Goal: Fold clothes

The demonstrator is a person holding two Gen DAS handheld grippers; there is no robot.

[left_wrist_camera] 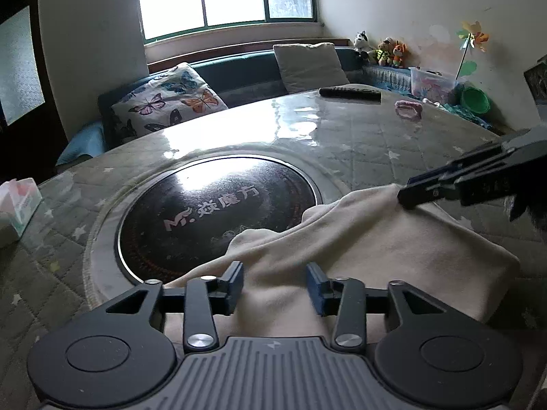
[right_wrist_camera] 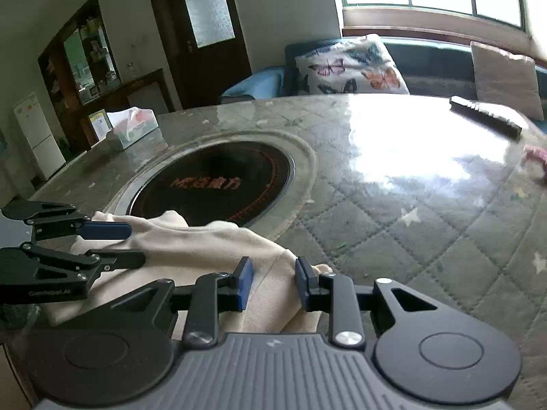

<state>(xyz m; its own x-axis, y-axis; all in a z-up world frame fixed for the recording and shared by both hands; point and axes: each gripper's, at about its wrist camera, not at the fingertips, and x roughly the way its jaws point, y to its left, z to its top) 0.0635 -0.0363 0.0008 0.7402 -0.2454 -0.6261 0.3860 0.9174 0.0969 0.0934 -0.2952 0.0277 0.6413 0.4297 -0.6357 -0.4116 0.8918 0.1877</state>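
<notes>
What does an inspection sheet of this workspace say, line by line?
Surface: round table with a glossy quilted cover and a black round hotplate set in its middle.
Job's things: cream garment, bunched at the near edge, partly over the hotplate.
Clutter: tissue box, remote control, pink item.
Grippers: left gripper open over the garment; right gripper open, cloth between its fingers.
Cables: nothing seen.
Surroundings: window, sofa, butterfly cushion, plush toys.
</notes>
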